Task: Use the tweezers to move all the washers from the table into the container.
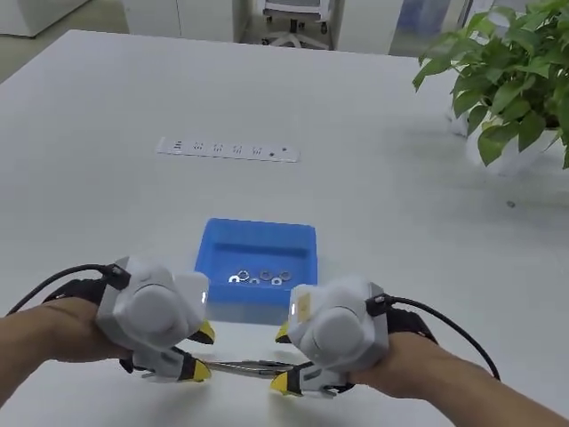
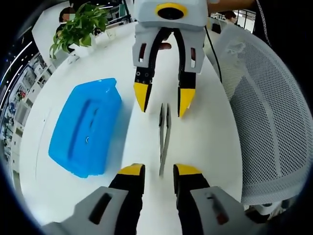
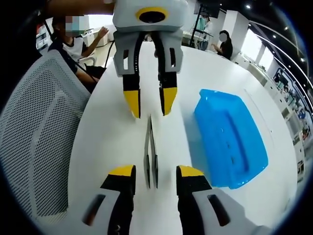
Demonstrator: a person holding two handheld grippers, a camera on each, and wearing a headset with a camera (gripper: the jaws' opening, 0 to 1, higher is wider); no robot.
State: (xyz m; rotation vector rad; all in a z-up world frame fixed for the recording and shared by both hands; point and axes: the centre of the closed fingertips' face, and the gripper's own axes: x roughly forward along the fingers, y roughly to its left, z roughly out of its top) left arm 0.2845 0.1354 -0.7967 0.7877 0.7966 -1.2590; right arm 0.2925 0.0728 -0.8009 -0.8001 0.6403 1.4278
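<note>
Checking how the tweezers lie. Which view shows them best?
The right gripper view: the tweezers lie full length, spread end nearest. The left gripper view shows them whole, spread end farther; in the head view the left gripper and right gripper cover their ends.

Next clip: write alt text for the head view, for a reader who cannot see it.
The left gripper and right gripper face each other at the near edge of a white table, fingers open, with tweezers lying flat between them. Just behind sits a blue container holding several washers; a power strip and a potted plant lie farther back.
</note>
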